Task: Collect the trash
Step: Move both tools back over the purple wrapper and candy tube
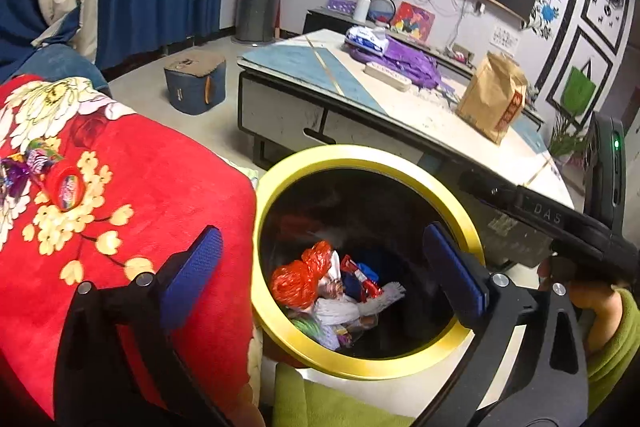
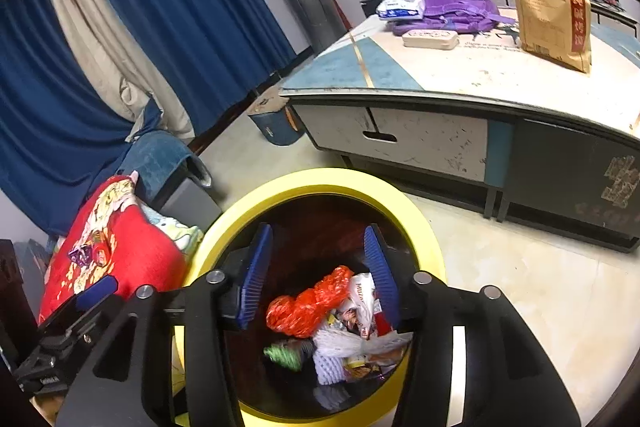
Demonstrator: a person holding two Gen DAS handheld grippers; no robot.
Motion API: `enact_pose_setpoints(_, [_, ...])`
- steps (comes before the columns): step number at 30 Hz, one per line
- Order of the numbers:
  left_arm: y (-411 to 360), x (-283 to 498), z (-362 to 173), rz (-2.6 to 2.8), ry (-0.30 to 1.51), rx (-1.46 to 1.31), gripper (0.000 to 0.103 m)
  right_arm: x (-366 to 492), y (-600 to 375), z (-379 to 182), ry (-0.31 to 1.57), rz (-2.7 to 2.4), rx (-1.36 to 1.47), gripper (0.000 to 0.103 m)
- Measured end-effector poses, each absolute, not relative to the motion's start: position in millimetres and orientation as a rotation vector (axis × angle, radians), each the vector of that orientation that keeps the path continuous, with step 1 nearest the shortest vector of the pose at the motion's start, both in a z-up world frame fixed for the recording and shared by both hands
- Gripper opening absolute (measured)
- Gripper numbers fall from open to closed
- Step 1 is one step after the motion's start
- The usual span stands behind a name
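My left claw (image 1: 324,267) stands spread as wide as it goes, its ribbed blue pads (image 1: 192,263) apart with nothing between them, one over the red blanket and the other over the bin's rim. My right claw (image 2: 320,271) hangs half open above the same bin, its blue pads (image 2: 256,279) not pressing on anything; the heap of trash lies below them, and I cannot tell whether the right pad brushes the topmost wrapper. The bin (image 1: 276,179) is round, with a glossy yellow ring (image 2: 424,227) around a dark, smooth inside. At its bottom the trash (image 1: 340,291) lies piled: a crumpled orange-red plastic bag (image 2: 308,303), white crinkled wrappers, a bit of green and a white foam net. Just left of the bin is a plush red blanket (image 1: 132,195) printed with cream and white flowers, and on it, well apart from the bin, lie a small red round lid or cup (image 1: 66,189) and shiny purple candy wrappers (image 1: 24,167), not yet collected. Beyond the bin stands a low tabletop (image 1: 304,67) in white and blue with a gold line; near its right edge a brown paper bag (image 1: 494,99) stands upright, and toward the far edge lie a purple cloth bag (image 2: 460,13), a tissue pack (image 2: 400,7) and a flat cream case (image 2: 430,39). A blue padded box (image 1: 196,83) sits on the floor by blue curtains (image 2: 180,7).
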State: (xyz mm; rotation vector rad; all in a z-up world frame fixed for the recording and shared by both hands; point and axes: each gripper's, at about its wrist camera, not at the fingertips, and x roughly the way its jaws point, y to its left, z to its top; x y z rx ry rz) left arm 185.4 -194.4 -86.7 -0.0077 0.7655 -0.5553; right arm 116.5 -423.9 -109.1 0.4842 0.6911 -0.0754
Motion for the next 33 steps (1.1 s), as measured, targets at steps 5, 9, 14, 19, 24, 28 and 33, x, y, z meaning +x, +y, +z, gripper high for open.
enact_pose_setpoints(5, [-177, 184, -78, -0.507, 0.731, -0.042, 0.092, 117, -409, -100, 0.670, -0.043, 0.458, 0.052])
enact_pose_setpoints(9, [-155, 185, -71, -0.441, 0.700, -0.059, 0.092, 118, -390, -91, 0.645, 0.003, 0.429, 0.058])
enact_pose_setpoints(14, [-126, 187, -59, -0.347, 0.643, -0.069, 0.092, 122, -362, -79, 0.628, 0.074, 0.380, 0.062])
enact_pose_setpoints(19, [-97, 189, -48, -0.264, 0.593, -0.089, 0.092, 129, -329, -68, 0.622, 0.154, 0.327, 0.065])
enact_pose_setpoints(24, [-68, 190, -39, -0.189, 0.553, -0.115, 0.092, 136, -297, -58, 0.616, 0.222, 0.279, 0.067])
enact_pose_setpoints(28, [-45, 192, -36, -0.144, 0.540, -0.148, 0.092, 143, -271, -53, 0.618, 0.279, 0.240, 0.068])
enact_pose_setpoints(33, [-20, 195, -36, -0.093, 0.535, -0.177, 0.092, 156, -238, -50, 0.627, 0.340, 0.196, 0.069])
